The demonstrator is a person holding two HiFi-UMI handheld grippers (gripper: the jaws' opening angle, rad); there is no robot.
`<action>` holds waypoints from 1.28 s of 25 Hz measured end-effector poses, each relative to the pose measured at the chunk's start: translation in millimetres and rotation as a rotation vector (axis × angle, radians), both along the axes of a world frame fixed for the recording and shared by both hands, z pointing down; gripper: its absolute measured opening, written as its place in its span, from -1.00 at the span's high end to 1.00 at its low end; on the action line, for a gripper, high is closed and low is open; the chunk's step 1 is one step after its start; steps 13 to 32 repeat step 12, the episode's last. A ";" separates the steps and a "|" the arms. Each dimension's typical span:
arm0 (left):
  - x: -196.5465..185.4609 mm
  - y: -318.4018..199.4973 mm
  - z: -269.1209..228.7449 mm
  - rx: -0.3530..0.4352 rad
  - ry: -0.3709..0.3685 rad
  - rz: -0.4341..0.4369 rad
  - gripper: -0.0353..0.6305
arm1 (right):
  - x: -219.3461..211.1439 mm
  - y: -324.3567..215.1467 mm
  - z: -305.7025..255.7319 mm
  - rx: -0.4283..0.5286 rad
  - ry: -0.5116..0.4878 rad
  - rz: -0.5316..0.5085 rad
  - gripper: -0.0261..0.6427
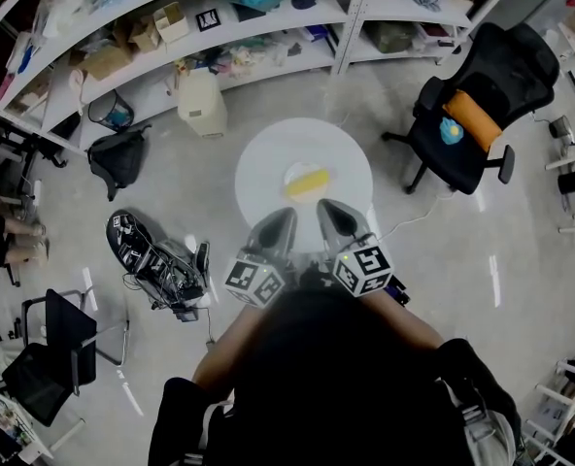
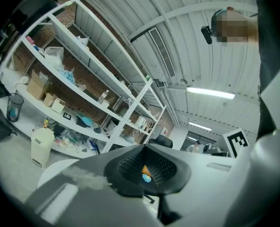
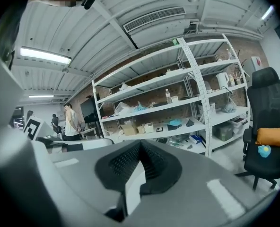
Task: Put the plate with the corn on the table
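Left gripper (image 1: 286,216): clenched, with nothing between its pads; only a slit is left between them.
Right gripper (image 1: 328,208): clenched and empty; a pale sliver at the pads is perhaps the counter beyond.
Plate (image 1: 295,173): lies on the counter with the corn (image 1: 310,182) on it, just beyond both gripper tips and apart from them.
Counter (image 1: 263,158): round and white.
Around: a black office chair (image 1: 462,149) with an orange cushion (image 1: 472,119) to the right; a white canister (image 1: 202,103) and a black bag (image 1: 118,158) on the floor (image 1: 443,250).
Room: long white shelves (image 1: 219,27) full of boxes.
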State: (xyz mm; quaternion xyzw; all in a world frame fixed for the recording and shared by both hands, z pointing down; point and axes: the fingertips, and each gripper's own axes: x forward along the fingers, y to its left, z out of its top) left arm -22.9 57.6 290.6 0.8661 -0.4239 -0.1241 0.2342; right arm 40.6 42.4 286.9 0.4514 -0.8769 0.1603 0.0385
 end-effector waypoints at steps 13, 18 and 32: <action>2.1 -2.5 0.3 -0.001 -0.005 -0.016 0.88 | 4.2 1.1 0.0 0.006 0.001 -0.030 0.90; 2.1 -2.5 0.3 -0.001 -0.005 -0.016 0.88 | 4.2 1.1 0.0 0.006 0.001 -0.030 0.90; 2.1 -2.5 0.3 -0.001 -0.005 -0.016 0.88 | 4.2 1.1 0.0 0.006 0.001 -0.030 0.90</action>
